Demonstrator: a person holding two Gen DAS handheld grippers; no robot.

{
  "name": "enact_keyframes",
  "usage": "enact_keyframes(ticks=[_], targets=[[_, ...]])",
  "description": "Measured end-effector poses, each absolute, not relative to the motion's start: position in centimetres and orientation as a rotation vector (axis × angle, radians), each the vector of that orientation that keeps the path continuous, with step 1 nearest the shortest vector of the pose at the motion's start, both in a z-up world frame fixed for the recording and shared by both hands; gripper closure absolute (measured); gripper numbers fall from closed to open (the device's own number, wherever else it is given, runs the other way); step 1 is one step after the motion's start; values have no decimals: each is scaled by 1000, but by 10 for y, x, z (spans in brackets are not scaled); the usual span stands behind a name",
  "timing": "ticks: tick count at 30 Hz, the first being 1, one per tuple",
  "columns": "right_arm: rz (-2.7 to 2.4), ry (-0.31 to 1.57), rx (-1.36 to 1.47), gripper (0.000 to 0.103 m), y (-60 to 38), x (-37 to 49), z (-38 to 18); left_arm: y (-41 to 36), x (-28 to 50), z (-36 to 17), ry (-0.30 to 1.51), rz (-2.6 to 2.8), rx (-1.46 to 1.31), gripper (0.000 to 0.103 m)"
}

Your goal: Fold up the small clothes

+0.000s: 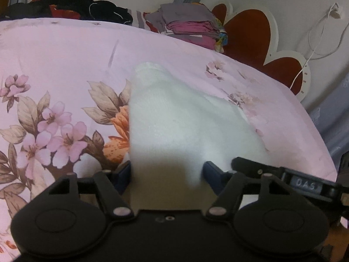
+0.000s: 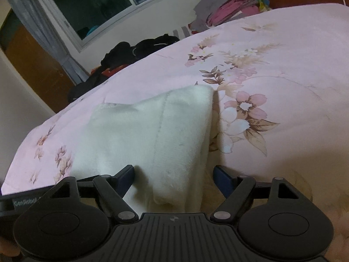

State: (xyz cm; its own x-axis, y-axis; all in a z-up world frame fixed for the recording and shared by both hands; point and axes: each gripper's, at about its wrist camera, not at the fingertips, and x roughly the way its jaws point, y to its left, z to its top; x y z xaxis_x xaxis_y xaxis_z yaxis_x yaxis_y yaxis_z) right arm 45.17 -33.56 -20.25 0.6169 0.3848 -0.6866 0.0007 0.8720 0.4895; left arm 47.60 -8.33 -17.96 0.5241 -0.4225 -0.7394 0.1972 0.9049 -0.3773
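A pink floral bedspread (image 1: 65,65) fills both views; dark clothes (image 1: 82,4) sit upper left, a folded stack (image 1: 189,26) top centre. The white garment (image 1: 174,120) lies mid-frame, long axis running away toward its narrow end. The left gripper (image 1: 166,170) and right gripper (image 2: 173,174) stand wide, straddling its near edge.

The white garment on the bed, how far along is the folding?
Done: a stack of folded clothes sits at the far edge. In hand: the white garment lies on the pink floral bedspread, between the open left gripper and right gripper, neither pressing it. Left: the dark pile.
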Motion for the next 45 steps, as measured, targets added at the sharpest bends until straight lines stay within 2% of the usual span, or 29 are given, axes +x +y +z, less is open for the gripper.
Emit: enact_keyframes(ticks=[1, 4, 7, 11, 20, 28, 35, 45], targets=[[248, 890, 493, 41, -335, 452, -203, -84, 476, -179, 950, -377, -261, 41], [246, 889, 503, 47, -331, 452, -203, -85, 475, -177, 942, -379, -263, 51], [267, 895, 543, 65, -331, 452, -202, -85, 474, -174, 937, -374, -268, 59], [260, 882, 541, 69, -328, 450, -194, -88, 470, -165, 907, -375, -246, 66], [305, 817, 531, 70, -308, 440, -153, -73, 456, -127, 853, -366, -223, 66], [370, 778, 524, 70, -249, 426, -115, -20, 433, -89, 801, -325, -196, 66], [398, 752, 498, 70, -161, 405, -90, 69, 408, -70, 763, -318, -203, 67], [368, 746, 500, 70, 14, 378, -71, 229, 390, -61, 758, -331, -212, 67]])
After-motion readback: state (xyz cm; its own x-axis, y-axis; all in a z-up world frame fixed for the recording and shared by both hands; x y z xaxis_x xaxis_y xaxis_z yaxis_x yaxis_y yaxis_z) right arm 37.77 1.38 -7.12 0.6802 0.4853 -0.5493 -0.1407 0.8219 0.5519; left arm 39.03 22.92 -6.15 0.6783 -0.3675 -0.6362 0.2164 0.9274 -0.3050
